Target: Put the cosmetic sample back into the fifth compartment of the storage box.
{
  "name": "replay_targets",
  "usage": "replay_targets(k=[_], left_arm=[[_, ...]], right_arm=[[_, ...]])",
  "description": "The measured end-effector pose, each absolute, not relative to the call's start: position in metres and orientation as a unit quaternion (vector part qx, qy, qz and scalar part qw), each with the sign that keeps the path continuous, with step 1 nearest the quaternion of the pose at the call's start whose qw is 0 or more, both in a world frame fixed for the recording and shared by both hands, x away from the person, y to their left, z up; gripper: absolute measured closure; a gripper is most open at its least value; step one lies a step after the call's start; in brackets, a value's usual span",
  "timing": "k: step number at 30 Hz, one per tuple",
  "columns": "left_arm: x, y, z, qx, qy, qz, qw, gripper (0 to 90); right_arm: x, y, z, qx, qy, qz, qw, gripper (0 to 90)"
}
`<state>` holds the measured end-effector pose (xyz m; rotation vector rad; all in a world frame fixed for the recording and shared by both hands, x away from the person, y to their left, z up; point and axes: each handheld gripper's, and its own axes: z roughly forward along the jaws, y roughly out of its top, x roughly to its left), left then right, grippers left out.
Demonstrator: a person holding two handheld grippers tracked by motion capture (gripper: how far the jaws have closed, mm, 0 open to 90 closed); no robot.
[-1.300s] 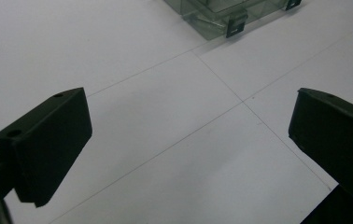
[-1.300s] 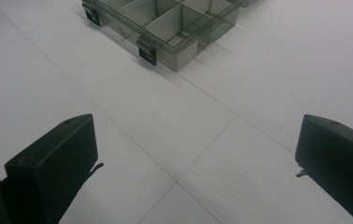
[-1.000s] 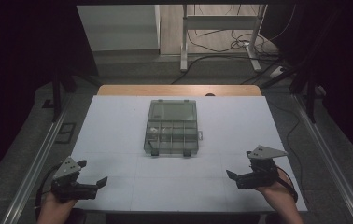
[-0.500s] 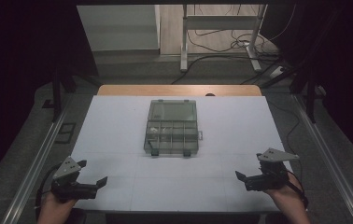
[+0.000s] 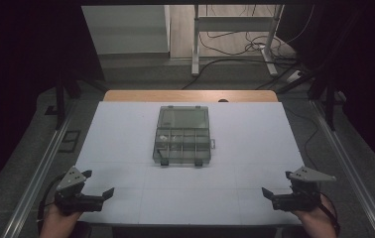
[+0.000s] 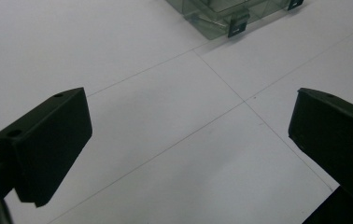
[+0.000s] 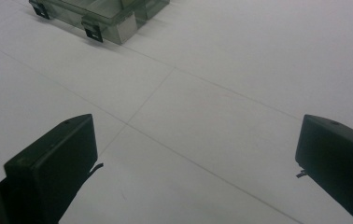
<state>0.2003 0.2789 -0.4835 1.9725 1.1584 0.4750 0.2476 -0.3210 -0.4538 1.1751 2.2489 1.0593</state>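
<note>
- Waiting at the near edge of the worktop (image 5: 126,134): the left gripper (image 5: 97,189) sits at the near-left corner, the right gripper (image 5: 270,191) at the near-right corner, each held in a hand low over the white surface.
- Jaws of both stand wide apart with nothing between them; each gripper view shows bare white sheet and thin grid lines in the gap.
- The clear compartment box (image 5: 182,135) lies flat near the middle of the worktop, well apart from both grippers. Lid looks shut; two dark latches (image 5: 164,161) face the person on the near side.
- The dividers show through the lid; some small pale bits seem to lie in the compartments, too small to identify.
- In the left gripper view the box's near corner and a latch (image 6: 238,26) sit at the top edge, ahead and to the right. In the right gripper view the box (image 7: 101,14) sits at the top left with two latches visible.
- Judged step: the very start, approach not begun. No contact with the box.
- Next move, as I read it: bring both grippers forward and inward to the near side of the box, one to steady the body, the other to work a latch. That calls for a low, level approach and narrow jaw placement on a small tab; the light box could slide on the smooth sheet if pushed unbraced.
</note>
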Motion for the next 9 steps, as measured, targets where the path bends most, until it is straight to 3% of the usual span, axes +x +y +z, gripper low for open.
replay_targets(k=[9], left_arm=[[0.2009, 0.2784, -0.483, 0.777, 0.455, 0.188, 0.393, 0.3]], right_arm=[[0.2467, -0.3276, -0.4609, 0.437, 0.801, 0.362, 0.188, 0.0]])
